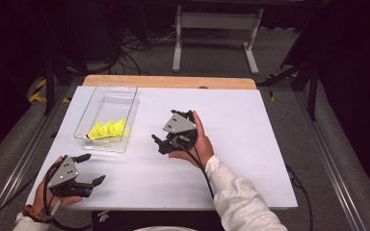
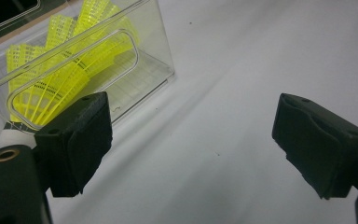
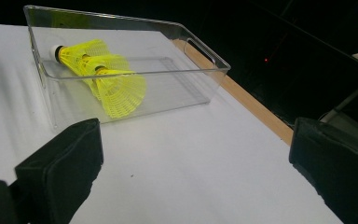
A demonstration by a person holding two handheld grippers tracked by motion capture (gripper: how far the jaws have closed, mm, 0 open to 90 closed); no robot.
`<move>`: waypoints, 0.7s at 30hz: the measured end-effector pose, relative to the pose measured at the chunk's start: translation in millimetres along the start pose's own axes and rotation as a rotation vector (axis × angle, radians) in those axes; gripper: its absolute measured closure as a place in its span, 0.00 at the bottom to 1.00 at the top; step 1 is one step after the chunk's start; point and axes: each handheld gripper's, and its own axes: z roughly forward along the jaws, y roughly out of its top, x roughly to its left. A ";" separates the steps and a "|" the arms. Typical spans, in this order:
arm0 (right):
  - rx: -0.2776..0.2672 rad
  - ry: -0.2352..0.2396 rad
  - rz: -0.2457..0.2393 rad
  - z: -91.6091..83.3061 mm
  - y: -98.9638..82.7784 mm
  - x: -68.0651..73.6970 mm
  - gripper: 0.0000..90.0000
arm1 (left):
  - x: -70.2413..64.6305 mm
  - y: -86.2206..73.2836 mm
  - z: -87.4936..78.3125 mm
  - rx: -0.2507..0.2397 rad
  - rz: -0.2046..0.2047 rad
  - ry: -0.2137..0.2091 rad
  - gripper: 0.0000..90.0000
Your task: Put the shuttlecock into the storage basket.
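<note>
Both the left gripper (image 1: 90, 168) and right gripper (image 3: 196, 172) gape empty; right gripper view reveals perhaps three shuttlecocks (image 3: 105, 74) in the bin (image 3: 200, 51).

Desk (image 1: 250, 144): I see a white top with a wooden far edge.
On it: one clear bin (image 1: 125, 103), near my left.

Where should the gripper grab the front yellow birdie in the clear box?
Probably by its netted skirt, coming down from above through the open top of the clear box. The birdie lies on its side, skirt wide and nearest the open right gripper; the walls block a sideways reach.
</note>
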 end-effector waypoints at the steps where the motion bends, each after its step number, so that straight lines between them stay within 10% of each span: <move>1: -0.001 -0.006 0.002 -1.6 -0.5 -0.5 0.04 | 0.0 0.0 0.0 0.000 0.000 0.000 0.15; 21: 0.023 -0.055 -0.004 -17.7 -9.2 -11.4 0.04 | -0.4 0.2 0.1 -0.005 -0.007 0.003 0.15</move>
